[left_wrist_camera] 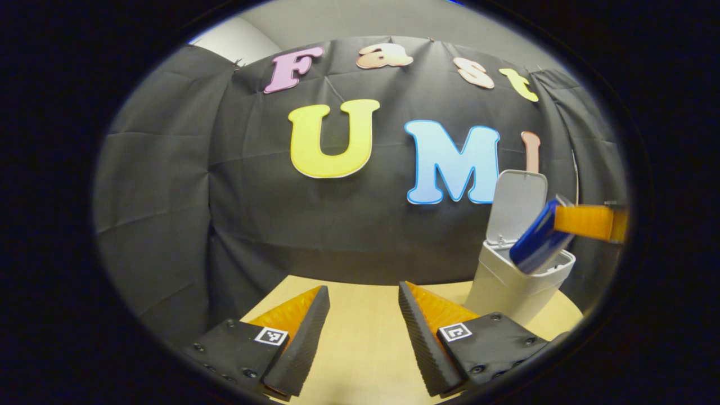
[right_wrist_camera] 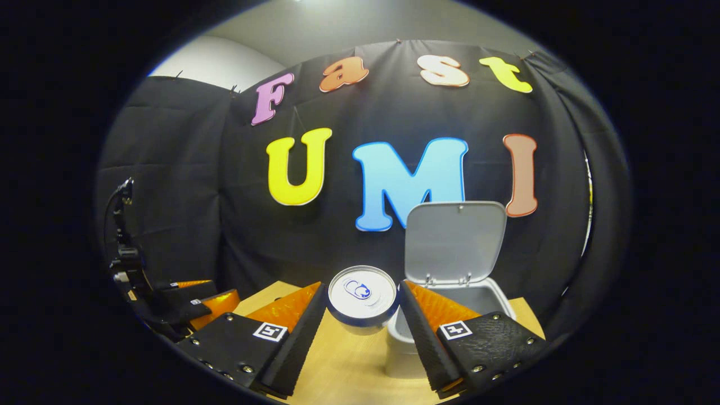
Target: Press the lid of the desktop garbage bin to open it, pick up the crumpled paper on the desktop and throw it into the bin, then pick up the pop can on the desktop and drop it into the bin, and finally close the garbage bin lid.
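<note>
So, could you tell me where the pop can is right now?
The pop can sits between the right gripper's fingers, tilted over the open bin.

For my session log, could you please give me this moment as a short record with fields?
bin lid: lid raised upright, bin open
pop can: can held tilted over the bin's opening
right gripper: right gripper shut on the can, both fingers against its sides
left gripper: left gripper open, holding nothing, above the table
crumpled paper: cannot tell where it is
</note>
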Motion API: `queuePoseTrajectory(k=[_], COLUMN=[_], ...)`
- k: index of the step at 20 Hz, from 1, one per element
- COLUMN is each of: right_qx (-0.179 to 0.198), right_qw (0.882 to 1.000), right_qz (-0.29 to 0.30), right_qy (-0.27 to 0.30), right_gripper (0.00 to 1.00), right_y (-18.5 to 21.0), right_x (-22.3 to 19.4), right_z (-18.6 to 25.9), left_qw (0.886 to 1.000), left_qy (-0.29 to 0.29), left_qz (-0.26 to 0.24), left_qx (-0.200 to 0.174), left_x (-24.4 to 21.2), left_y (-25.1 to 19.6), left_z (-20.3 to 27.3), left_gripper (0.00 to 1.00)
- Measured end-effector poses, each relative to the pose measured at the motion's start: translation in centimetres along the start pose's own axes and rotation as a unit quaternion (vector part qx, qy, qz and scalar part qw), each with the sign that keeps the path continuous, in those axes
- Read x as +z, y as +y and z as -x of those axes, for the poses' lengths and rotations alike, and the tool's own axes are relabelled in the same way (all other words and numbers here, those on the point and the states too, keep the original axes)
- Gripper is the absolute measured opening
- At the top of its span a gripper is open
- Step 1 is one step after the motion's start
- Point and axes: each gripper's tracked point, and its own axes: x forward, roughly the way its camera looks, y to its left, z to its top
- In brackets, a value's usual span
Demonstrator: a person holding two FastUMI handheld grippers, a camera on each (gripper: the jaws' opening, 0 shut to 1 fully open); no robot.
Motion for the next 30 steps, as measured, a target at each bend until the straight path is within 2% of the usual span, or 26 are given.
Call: queuePoseTrajectory(k=[1,3,6,9,12,14,18,21,22,25,26,28,29,30], right_qx=[-0.014,-0.041,-0.077,-0.103,-0.125,-0.137,-0.151,-0.152,-0.154,-0.157,-0.155,-0.153,-0.152,-0.150], right_qw=[1.000,0.999,0.997,0.993,0.989,0.985,0.980,0.979,0.980,0.981,0.982,0.983,0.984,0.985], right_qz=[0.006,0.013,0.016,0.020,0.010,-0.002,-0.037,-0.045,-0.044,-0.047,-0.048,-0.046,-0.044,-0.042], right_qy=[-0.006,-0.006,0.011,0.046,0.082,0.103,0.125,0.124,0.122,0.107,0.099,0.085,0.078,0.071], right_gripper=[0.83,0.83,0.80,0.83,0.83,0.83,0.84,0.85,0.85,0.85,0.85,0.85,0.85,0.85], right_y=[-1.2,-3.7,-7.1,-10.1,-12.6,-13.9,-15.2,-15.3,-15.4,-15.3,-15.2,-15.1,-15.0,-14.9], right_x=[0.5,0.4,-1.0,-4.0,-7.3,-9.2,-11.5,-11.4,-11.2,-9.6,-8.8,-7.2,-6.3,-5.6], right_z=[-0.3,-1.0,-1.8,-2.5,-2.8,-3.0,-2.9,-2.7,-2.6,-2.3,-2.5,-2.7,-2.9,-3.2], left_qw=[1.000,1.000,1.000,1.000,1.000,1.000,0.999,0.999,0.999,1.000,1.000,1.000,1.000,1.000], left_qy=[-0.001,-0.001,0.003,0.008,0.013,0.016,0.022,0.022,0.022,0.021,0.021,0.021,0.020,0.018], left_qz=[0.000,0.001,0.003,0.001,-0.008,-0.011,-0.011,-0.013,-0.014,-0.016,-0.015,-0.011,-0.008,-0.006], left_qx=[0.000,0.002,0.008,0.015,0.021,0.023,0.024,0.021,0.019,0.011,0.009,0.004,0.003,0.002], left_x=[0.1,0.1,-0.2,-0.6,-0.6,-0.7,-0.9,-0.8,-0.8,-0.5,-0.5,-0.4,-0.2,0.0], left_y=[0.1,0.3,0.8,1.5,1.9,1.9,1.9,1.7,1.5,0.9,0.7,0.4,0.4,0.3], left_z=[0.1,0.1,0.0,-0.1,-0.2,-0.1,-0.2,-0.4,-0.4,-0.7,-0.7,-0.8,-1.0,-1.1], left_gripper=[0.87,0.83,0.83,0.83,0.83,0.87,0.87,0.83,0.78,0.78,0.82,0.82,0.87,0.87])
